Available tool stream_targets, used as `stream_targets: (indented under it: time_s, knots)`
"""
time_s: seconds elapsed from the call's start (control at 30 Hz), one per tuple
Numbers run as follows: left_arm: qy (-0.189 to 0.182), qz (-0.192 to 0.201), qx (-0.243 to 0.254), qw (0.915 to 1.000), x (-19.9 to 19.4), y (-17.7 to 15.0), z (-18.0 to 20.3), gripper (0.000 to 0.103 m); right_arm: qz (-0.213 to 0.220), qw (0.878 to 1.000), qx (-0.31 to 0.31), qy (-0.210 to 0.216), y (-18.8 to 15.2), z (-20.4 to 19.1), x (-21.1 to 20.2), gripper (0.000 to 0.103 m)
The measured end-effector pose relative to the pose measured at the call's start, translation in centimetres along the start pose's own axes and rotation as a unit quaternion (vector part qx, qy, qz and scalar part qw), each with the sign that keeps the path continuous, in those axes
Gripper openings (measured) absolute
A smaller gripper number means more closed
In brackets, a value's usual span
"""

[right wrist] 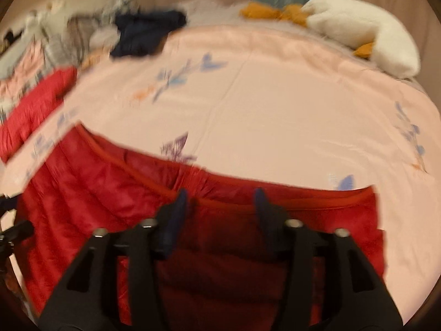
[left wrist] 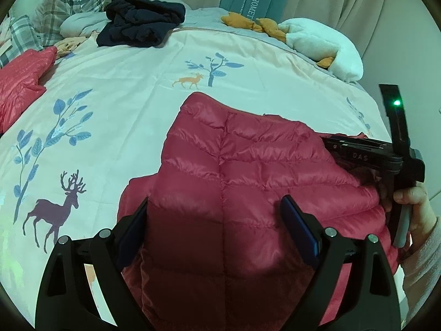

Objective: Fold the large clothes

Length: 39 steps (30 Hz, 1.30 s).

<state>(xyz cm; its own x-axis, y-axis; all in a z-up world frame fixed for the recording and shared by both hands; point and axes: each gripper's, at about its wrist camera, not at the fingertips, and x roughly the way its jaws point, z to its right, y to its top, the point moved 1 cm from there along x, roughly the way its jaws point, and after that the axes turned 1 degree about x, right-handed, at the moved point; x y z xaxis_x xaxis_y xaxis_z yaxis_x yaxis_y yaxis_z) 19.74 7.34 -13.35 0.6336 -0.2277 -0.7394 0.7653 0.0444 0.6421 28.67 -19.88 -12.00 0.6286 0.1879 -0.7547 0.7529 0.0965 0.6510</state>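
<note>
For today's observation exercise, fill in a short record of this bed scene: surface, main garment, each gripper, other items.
surface: bedspread printed with deer and leaves
main garment: red puffer jacket lying on the bedspread in front of both grippers
left gripper: jaws wide apart over the jacket, not pinching it
right gripper: jaws apart at the jacket's piped edge; picture blurred
other items: dark blue garment, second red garment, white plush toy, checked pillows

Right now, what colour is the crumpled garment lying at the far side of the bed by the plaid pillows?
Dark navy garment, almost black; sharpest in the left wrist view.
</note>
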Motion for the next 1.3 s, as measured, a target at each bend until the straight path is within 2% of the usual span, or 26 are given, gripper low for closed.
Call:
stream_targets:
  time_s: [0.1,0.23,0.47,0.6,0.67,0.73,0.87,1.03,1.13,1.3]
  knots:
    - [-0.001,0.010,0.008,0.9999,-0.8,0.6,0.4,0.092,0.024,0.999,0.015,-0.021,-0.6,1.7,-2.6,0.060]
    - [-0.005,0.026,0.011,0.9996,-1.1,1.7,0.8,0.092,0.022,0.997,0.012,-0.068,-1.2,3.7,-3.8,0.060]
    - [-0.033,0.030,0.029,0.9986,1.2,4.1,3.3,0.092,0.005,0.996,0.031,-0.083,-2.1,6.0,-2.5,0.054]
    - [-0.017,-0.016,0.029,0.9993,5.2,4.9,3.7,0.092,-0.028,0.995,0.037,-0.091,-3.0,6.6,-0.4,0.054]
    - [-0.004,-0.044,0.026,0.9987,7.3,4.5,3.3,0.092,-0.042,0.994,0.064,-0.079,-3.5,7.6,0.6,0.054]
    - [-0.001,-0.053,0.021,0.9984,8.4,4.3,2.8,0.092,-0.043,0.993,0.089,-0.067,-4.0,8.5,1.0,0.056]
    - [0.000,-0.045,0.021,0.9988,8.7,4.0,2.6,0.092,-0.033,0.990,0.126,-0.048,-5.1,9.8,1.2,0.059]
    - [0.003,-0.042,0.030,0.9987,8.7,4.1,2.8,0.092,-0.021,0.991,0.121,-0.060,-5.0,9.5,0.5,0.059]
    - [0.005,-0.041,0.028,0.9988,8.2,4.1,2.6,0.092,0.008,0.990,0.121,-0.071,-5.0,9.3,-1.6,0.059]
    - [0.015,-0.018,0.037,0.9990,5.4,3.6,2.7,0.092,0.053,0.990,0.120,-0.050,-5.2,8.8,-5.5,0.059]
